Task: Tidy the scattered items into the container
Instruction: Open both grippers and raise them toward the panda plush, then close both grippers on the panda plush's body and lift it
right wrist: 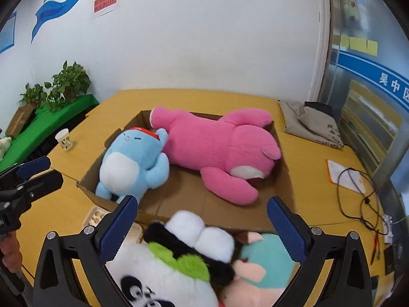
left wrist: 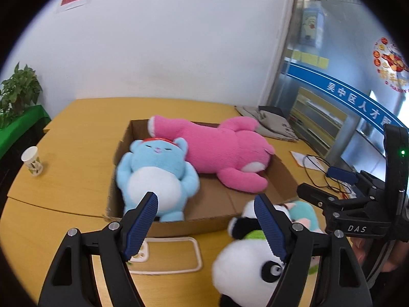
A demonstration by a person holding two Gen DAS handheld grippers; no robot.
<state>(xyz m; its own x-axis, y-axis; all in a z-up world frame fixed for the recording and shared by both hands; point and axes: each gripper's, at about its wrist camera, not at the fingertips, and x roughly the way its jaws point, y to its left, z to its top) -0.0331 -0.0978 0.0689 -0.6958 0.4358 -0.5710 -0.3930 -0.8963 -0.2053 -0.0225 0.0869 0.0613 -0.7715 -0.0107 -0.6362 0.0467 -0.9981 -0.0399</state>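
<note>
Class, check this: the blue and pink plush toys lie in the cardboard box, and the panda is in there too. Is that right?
Not quite. The blue toy and pink toy lie in the box, but the panda is still outside, in front of it, as the right wrist view shows.

Pink plush [left wrist: 225, 151], blue plush [left wrist: 156, 176] lying in cardboard box [left wrist: 204, 223] — panda [right wrist: 166, 273], teal plush [right wrist: 268, 263] outside.

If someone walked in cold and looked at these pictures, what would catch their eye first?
Probably the big pink plush toy sprawled across the far side of the cardboard box, with the blue plush toy lying beside it at the box's left end. Next, the panda plush and a teal plush outside the box, right under the open right hand-held gripper.
</note>
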